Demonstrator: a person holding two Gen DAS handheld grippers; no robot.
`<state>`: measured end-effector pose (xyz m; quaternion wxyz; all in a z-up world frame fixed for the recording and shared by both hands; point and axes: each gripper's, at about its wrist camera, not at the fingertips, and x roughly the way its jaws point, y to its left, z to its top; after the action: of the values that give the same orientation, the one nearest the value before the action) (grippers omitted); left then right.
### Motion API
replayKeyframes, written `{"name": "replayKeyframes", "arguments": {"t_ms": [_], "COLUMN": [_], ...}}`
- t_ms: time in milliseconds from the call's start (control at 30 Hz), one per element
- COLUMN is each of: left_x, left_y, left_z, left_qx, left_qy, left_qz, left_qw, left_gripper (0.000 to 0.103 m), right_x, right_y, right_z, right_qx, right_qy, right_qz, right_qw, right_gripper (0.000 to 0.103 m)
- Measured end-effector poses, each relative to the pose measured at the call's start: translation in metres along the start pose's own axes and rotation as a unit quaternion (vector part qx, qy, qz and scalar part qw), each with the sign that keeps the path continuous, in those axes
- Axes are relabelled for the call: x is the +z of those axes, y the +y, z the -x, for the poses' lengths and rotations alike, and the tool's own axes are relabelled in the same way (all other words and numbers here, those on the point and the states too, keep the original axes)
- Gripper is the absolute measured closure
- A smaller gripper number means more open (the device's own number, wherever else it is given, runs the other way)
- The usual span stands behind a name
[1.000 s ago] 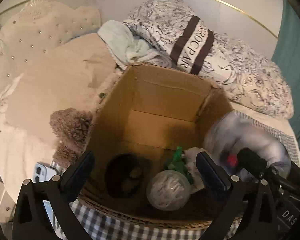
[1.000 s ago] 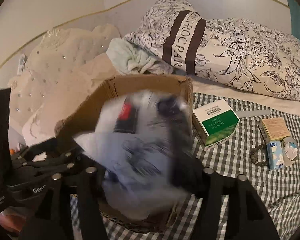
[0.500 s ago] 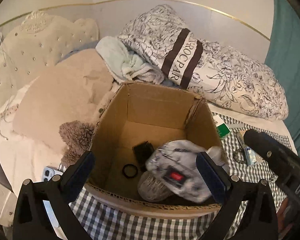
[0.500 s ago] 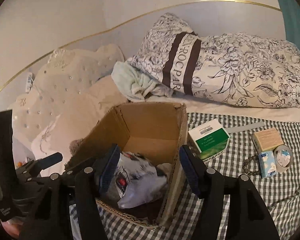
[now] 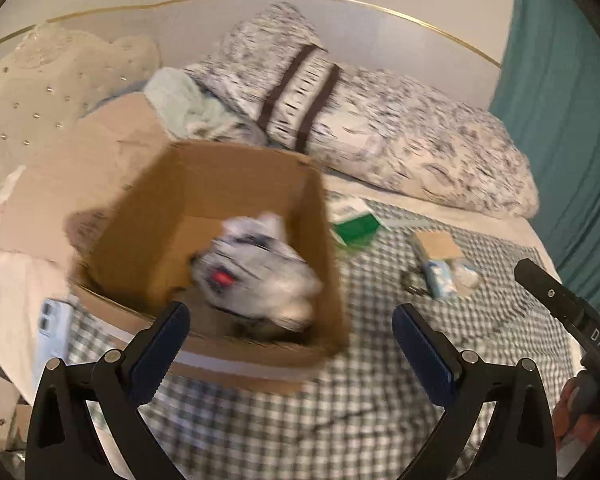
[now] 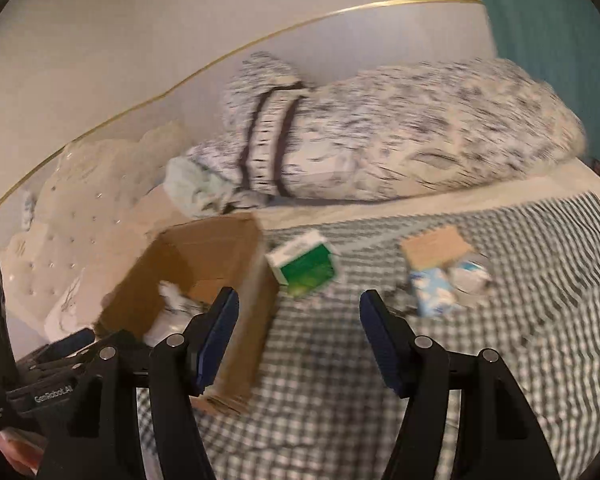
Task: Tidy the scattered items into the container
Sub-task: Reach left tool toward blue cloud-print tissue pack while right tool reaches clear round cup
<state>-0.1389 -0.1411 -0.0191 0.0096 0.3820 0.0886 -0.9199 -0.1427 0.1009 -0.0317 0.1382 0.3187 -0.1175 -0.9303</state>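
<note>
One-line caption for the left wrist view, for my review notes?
Open left tongs above a cardboard box holding a crumpled white bag; green box and small packs remain on the checked bedspread.

Cap point(image 5: 256, 276) in box point(image 5: 216, 176); carton point(image 5: 356, 224) just right of it

text: "das" on right tongs point(image 5: 599, 347) | "genrobot.ai" on left tongs point(image 6: 54, 394) | pillow lettering blurred

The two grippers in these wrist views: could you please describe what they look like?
Both the left gripper and the right gripper are black, angular two-finger frames with silver pivot screws and ribbed dark blue pads. White "DAS" lettering marks the right gripper's body in the left wrist view; "GenRobot.AI" marks the left one's in the right wrist view.
</note>
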Motion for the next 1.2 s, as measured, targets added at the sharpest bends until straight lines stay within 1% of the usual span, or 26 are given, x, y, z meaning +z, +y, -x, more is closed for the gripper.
{"name": "replayKeyframes", "arguments": {"t_ms": [100,167,267,433,567,667,733,867,933,1133,1200], "left_x": [-0.014,-0.023,-0.034,-0.045,-0.048,-0.047,-0.046,-0.043,-0.041,-0.037,-0.035], "left_y": [-0.034,-0.056,-0.086,-0.132,-0.16,-0.175,-0.184,-0.204,-0.212,-0.231,-0.234], "left_z": [-0.008,-0.013,-0.019,-0.03,-0.051,-0.071,-0.086,-0.124,-0.143,-0.2,-0.217], "left_qx": [-0.008,-0.015,-0.028,-0.034,-0.045,-0.051,-0.049,-0.055,-0.056,-0.047,-0.035], "left_qy": [0.01,0.014,0.021,0.016,0.02,0.025,0.026,0.043,0.048,0.061,0.066], "left_qz": [-0.014,-0.023,-0.039,-0.079,-0.091,-0.094,-0.094,-0.098,-0.098,-0.097,-0.099], "left_qw": [0.9998,0.9995,0.9986,0.9962,0.9947,0.994,0.994,0.9928,0.9924,0.9924,0.9923], "left_gripper": [0.0,0.0,0.0,0.0,0.0,0.0,0.0,0.0,0.0,0.0,0.0], "right_x": [-0.007,-0.011,-0.018,-0.026,-0.031,-0.032,-0.032,-0.03,-0.028,-0.024,-0.026], "right_y": [-0.035,-0.057,-0.088,-0.133,-0.161,-0.178,-0.187,-0.199,-0.206,-0.234,-0.238], "right_z": [0.015,0.027,0.041,0.049,0.047,0.034,0.024,-0.006,-0.018,-0.054,-0.064], "right_qx": [-0.028,-0.049,-0.065,-0.079,-0.083,-0.083,-0.08,-0.089,-0.088,-0.081,-0.081], "right_qy": [0.003,-0.005,-0.015,-0.019,-0.021,-0.015,-0.007,0.015,0.023,0.043,0.047], "right_qz": [-0.007,-0.01,-0.016,-0.035,-0.043,-0.041,-0.036,-0.009,-0.008,-0.025,-0.027], "right_qw": [1.0,0.999,0.998,0.996,0.995,0.996,0.996,0.996,0.996,0.995,0.995], "right_gripper": [0.04,0.04,0.04,0.04,0.04,0.04,0.04,0.04,0.04,0.04,0.04]}}
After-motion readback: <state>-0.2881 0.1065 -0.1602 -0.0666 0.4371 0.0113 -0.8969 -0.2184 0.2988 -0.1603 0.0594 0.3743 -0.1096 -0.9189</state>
